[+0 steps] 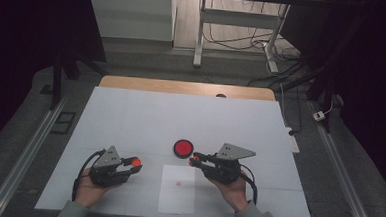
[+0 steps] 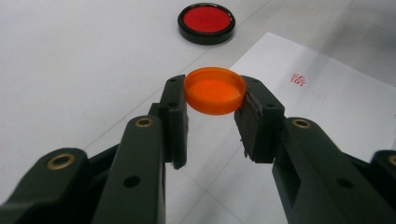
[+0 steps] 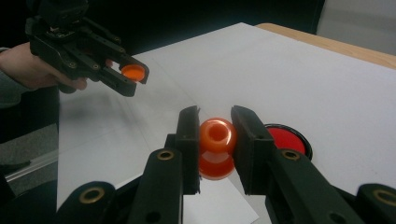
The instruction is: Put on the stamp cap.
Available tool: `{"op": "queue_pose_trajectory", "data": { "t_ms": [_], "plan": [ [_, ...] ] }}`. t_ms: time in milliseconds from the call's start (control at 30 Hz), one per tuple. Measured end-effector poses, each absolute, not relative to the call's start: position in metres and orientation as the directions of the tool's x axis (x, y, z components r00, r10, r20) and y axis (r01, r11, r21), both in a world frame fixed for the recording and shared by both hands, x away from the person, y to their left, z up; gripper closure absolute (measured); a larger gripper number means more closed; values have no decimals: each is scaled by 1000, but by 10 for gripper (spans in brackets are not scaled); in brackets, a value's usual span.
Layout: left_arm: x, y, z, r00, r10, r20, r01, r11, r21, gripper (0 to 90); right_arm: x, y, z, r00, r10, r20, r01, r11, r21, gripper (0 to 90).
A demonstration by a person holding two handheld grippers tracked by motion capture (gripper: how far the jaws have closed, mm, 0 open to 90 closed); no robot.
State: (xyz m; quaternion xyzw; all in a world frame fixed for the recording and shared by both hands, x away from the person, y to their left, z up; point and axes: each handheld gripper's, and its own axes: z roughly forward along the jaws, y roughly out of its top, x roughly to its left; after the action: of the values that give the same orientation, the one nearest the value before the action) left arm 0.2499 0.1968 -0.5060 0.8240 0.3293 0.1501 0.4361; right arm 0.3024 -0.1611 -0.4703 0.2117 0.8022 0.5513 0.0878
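white table [image 1: 130, 120]; left tool [image 2: 212, 100] clamps orange cap [image 2: 215, 91]; right tool [image 3: 215, 135] clamps orange stamp [image 3: 217, 147]

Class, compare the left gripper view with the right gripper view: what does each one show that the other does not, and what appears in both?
Left gripper view: the left tool close up, its pads pinching an orange cap, and the red stamp mark on the white paper sheet.

Right gripper view: the right tool clamping an orange stamp body, and the wooden table edge.

Both: the red ink pad in its black case, the orange cap, the paper sheet, the white tabletop.
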Motion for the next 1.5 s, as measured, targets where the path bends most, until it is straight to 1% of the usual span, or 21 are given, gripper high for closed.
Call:
{"op": "queue_pose_trajectory", "data": {
  "t_ms": [333,467,900,1500],
  "plan": [
    [250,184,-503,769,639,-31,384,-423,821,651,303,-164,-470,-892,441,96,247,299,922,722],
    [252,180,-502,784,618,-60,383,-406,829,651,303,-164,-471,-891,443,102,253,296,921,721],
    [253,150,-499,834,552,-23,332,-468,819,650,302,-162,-474,-893,439,97,251,307,918,721],
    [262,119,-497,872,489,-6,294,-513,806,650,304,-162,-475,-890,441,116,264,291,920,721]
  ]
}}
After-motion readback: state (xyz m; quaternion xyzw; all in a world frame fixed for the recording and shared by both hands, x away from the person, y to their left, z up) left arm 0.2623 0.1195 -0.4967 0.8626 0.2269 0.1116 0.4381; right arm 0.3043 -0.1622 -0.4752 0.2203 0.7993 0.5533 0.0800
